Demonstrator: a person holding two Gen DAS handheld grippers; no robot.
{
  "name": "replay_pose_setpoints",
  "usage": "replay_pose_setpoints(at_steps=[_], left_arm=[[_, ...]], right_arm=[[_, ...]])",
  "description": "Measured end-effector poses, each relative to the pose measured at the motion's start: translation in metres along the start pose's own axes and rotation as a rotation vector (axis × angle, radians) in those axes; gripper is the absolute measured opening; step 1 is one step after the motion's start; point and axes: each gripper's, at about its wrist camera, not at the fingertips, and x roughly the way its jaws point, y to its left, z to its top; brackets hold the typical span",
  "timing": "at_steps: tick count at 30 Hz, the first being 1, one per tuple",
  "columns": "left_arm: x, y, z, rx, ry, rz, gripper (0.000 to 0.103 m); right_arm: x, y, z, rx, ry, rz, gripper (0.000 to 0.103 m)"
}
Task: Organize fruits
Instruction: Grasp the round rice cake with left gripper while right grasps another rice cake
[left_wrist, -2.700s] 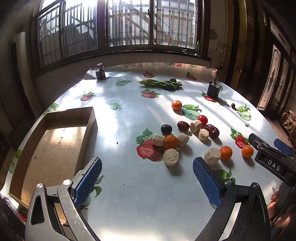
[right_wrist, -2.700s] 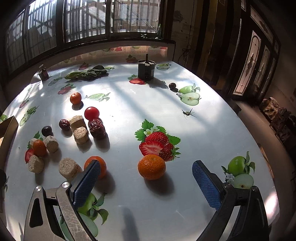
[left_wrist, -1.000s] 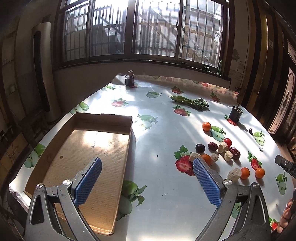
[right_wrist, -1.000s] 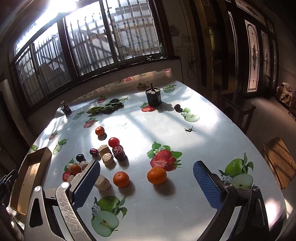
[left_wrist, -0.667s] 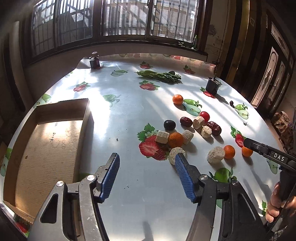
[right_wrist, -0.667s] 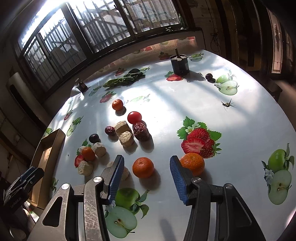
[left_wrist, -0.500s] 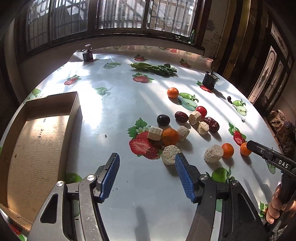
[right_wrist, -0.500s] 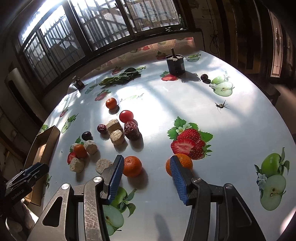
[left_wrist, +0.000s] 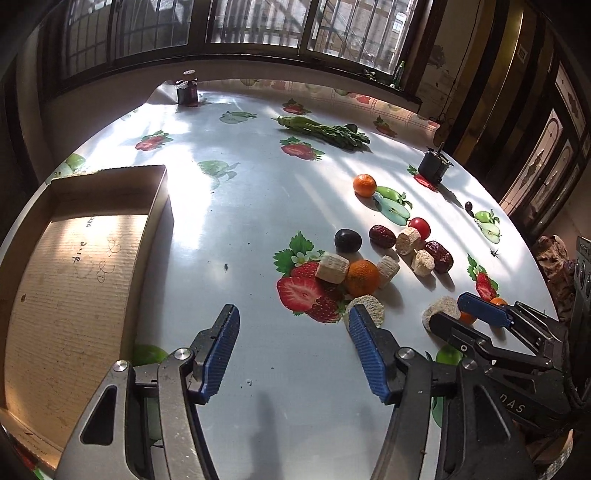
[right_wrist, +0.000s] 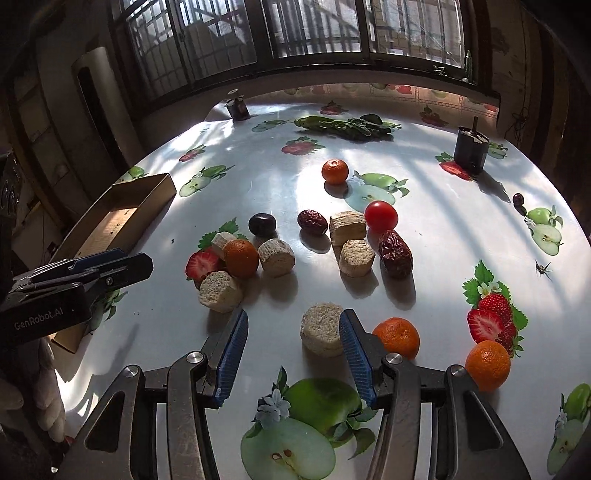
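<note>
Fruits: oranges (right_wrist: 396, 336), dates (right_wrist: 394, 253), tomato (right_wrist: 381, 215) and beige chunks (right_wrist: 320, 328) are lying scattered toward the table's (left_wrist: 258, 206) right edge. Cardboard box (left_wrist: 74, 266) is sitting at the left edge. Left tongs (left_wrist: 291, 350) and right tongs (right_wrist: 290, 350) are hovering half apart, gripping nothing.

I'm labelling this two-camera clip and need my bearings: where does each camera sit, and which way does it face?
Left wrist view: on the left tongs, looking down and forward across the table; cardboard box at left, fruit pile at right; its own open fingers show, and the right tongs reach in from the right.
Right wrist view: on the right tongs, facing the fruit; open fingers straddle bare cloth beside a beige cylinder; the left tongs and a gloved hand show at left.
Shared: the box, cherry tomato, asparagus.
</note>
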Motion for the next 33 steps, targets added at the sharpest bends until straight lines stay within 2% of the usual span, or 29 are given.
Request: replay_pose_setpoints(at_steps=[3,7,10,15,16,19,20,25,26,27,30,33], left_arm=[[0.008,-0.010,-0.001,0.015,0.025,-0.029,0.061],[0.014,-0.021,0.000,0.045,0.026,-0.008,0.061],[0.022,-0.024,0.004,0.043,0.043,-0.018,0.061],[0.044,-0.047,0.001,0.125,0.081,-0.013,0.061],[0.047,-0.050,-0.001,0.131,0.088,-0.013,0.059],[0.056,-0.050,-0.004,0.124,0.116,-0.034,0.034],[0.055,-0.049,-0.004,0.118,0.107,-0.033,0.029],[0.049,-0.039,-0.005,0.081,0.098,-0.039,0.028],[0.047,-0.038,-0.005,0.080,0.093,-0.034,0.028],[0.043,-0.037,-0.006,0.078,0.087,-0.033,0.028],[0.030,-0.032,-0.009,0.073,0.063,-0.030,0.028],[0.014,-0.025,-0.012,0.066,0.037,-0.039,0.028]], right_arm=[[0.003,0.002,0.001,-0.014,-0.006,-0.031,0.056],[0.001,0.000,-0.002,-0.031,-0.002,-0.087,0.056],[0.000,-0.009,-0.006,-0.008,0.001,-0.093,0.056],[0.000,-0.015,-0.006,0.027,-0.006,-0.064,0.056],[0.000,-0.014,-0.007,0.027,-0.009,-0.066,0.056],[0.002,-0.013,-0.007,0.027,-0.011,-0.066,0.056],[0.002,-0.012,-0.006,0.026,-0.012,-0.068,0.056],[0.005,-0.006,-0.007,0.017,-0.007,-0.072,0.054],[0.006,-0.005,-0.007,0.012,-0.001,-0.081,0.044],[0.006,-0.004,-0.008,0.010,0.000,-0.082,0.041],[0.003,-0.006,-0.009,0.032,0.000,-0.072,0.040],[-0.004,-0.008,-0.010,0.079,-0.006,-0.024,0.039]])
